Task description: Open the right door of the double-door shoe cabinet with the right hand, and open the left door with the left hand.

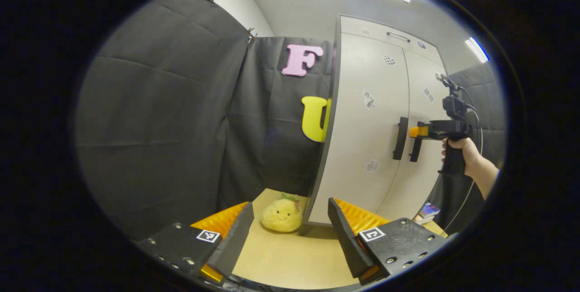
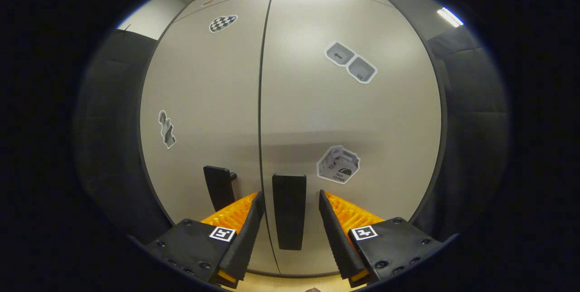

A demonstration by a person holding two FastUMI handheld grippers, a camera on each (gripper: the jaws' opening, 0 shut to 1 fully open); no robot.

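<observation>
The right gripper [image 2: 289, 219] is facing the shoe cabinet [image 2: 290, 101], its jaws spread wide on either side of the right door handle [image 2: 289, 217], not yet pinching it. It should be closing squarely on that handle, then pulling outward. The left gripper [image 1: 290, 233] is waiting agape, off the cabinet's left side, near a plush toy [image 1: 281, 215].

legible text: none | stickers [image 2: 339, 164] on cabinet doors [image 2: 349, 115]: print too small to read
</observation>
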